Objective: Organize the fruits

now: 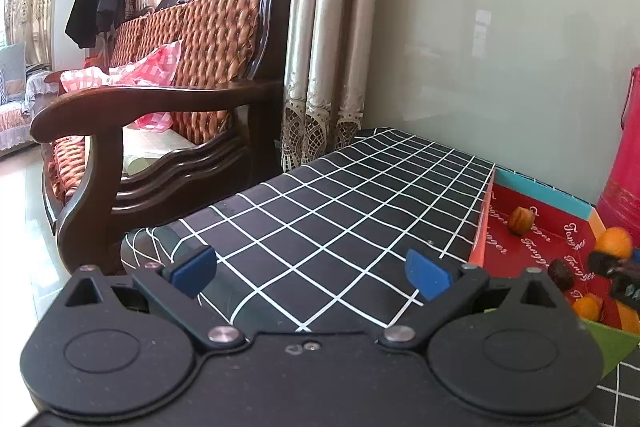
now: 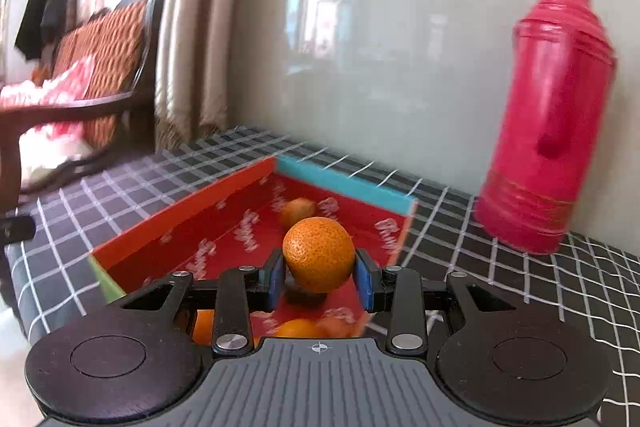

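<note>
My right gripper is shut on an orange tangerine and holds it above the red box. More tangerines lie in the box, one at the far end and some under the gripper. My left gripper is open and empty over the checked tablecloth, left of the box. In the left wrist view the box holds a walnut-like fruit, tangerines and dark dates. The right gripper's tip shows there, blurred.
A red thermos stands on the table right of the box, against the wall. A wooden sofa with a red-checked bag stands left of the table. Curtains hang behind the table's left end.
</note>
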Demonstrator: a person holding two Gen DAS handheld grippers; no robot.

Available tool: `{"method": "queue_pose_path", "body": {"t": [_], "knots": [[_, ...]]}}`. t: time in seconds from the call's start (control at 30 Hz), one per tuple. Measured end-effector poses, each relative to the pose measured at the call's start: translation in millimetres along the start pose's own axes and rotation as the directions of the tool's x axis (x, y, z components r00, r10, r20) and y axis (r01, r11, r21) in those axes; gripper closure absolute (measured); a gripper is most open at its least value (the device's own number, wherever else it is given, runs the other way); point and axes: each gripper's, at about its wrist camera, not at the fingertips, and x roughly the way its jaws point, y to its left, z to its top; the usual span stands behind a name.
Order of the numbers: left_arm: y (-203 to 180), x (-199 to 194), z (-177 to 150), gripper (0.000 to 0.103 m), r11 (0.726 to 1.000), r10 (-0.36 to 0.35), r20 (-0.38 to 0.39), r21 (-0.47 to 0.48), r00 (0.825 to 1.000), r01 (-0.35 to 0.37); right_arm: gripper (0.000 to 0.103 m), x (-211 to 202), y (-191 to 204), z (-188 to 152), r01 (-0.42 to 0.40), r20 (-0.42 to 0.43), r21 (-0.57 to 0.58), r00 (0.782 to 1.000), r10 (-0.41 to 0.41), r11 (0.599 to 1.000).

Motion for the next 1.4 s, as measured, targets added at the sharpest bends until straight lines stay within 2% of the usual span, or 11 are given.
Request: {"method": "queue_pose_path", "body": {"t": [0.43,0.47,0.53,0.57,0.6,0.73,0.8,0.97,1.07,1.17,1.4], "knots": [[6.7,3.0,-0.6,0.008,1.000,0.005,-0.009,-0.018,1.000,-0.005,0.066,22.7,12.1,3.7,-0.008,-0.113,0.021,0.993,0.010,1.000],[6.2,3.0,-0.6,0.008,1.000,0.004,-0.009,-0.016,1.000,-0.004,0.063,21.1,12.0,3.9,-0.002,-0.108,0.016,0.994,0.004,1.000],[4.0,3.3,-0.6,0.008,1.000,-0.001,-0.010,-0.015,1.000,0.001,0.038,16.3,10.4,5.2,0.009,-0.089,0.022,0.996,-0.007,1.000],[3.0,3.1,-0.5,0.008,1.000,-0.003,-0.011,-0.013,1.000,0.003,0.019,12.6,9.2,6.1,0.018,-0.071,0.026,0.997,-0.016,1.000],[1.5,2.9,-0.4,0.008,1.000,-0.006,-0.010,-0.012,1.000,0.006,0.013,7.5,7.9,7.3,0.030,-0.047,0.026,0.999,-0.028,0.999],[-9.2,0.8,0.5,0.008,1.000,-0.024,-0.005,-0.004,1.000,0.024,0.010,-8.0,1.1,11.3,0.055,0.000,0.035,0.998,-0.055,0.998],[-15.8,-0.4,0.6,0.008,0.999,-0.037,-0.001,0.004,0.999,0.037,0.000,-14.3,-4.3,10.7,0.068,0.002,0.043,0.998,-0.068,0.997],[-34.3,-13.8,0.4,0.007,0.995,-0.099,0.038,0.037,0.994,0.097,0.000,-47.0,-17.2,10.1,0.101,0.008,0.057,0.995,-0.102,0.993],[-43.7,-30.8,-2.5,0.006,0.982,-0.180,0.022,0.057,0.983,0.179,0.000,-85.3,-27.4,1.4,0.094,-0.006,0.133,0.996,-0.095,0.987],[-50.5,-64.9,-7.8,0.006,0.964,-0.248,0.025,0.100,0.968,0.245,0.000,-121.8,-32.1,-12.3,0.101,-0.030,0.198,0.995,-0.097,0.975],[-56.4,-140.5,-16.5,0.006,0.932,-0.316,0.009,0.188,0.949,0.309,0.000,-199.3,-27.3,-26.5,0.188,-0.075,0.273,0.982,-0.174,0.943]]}}
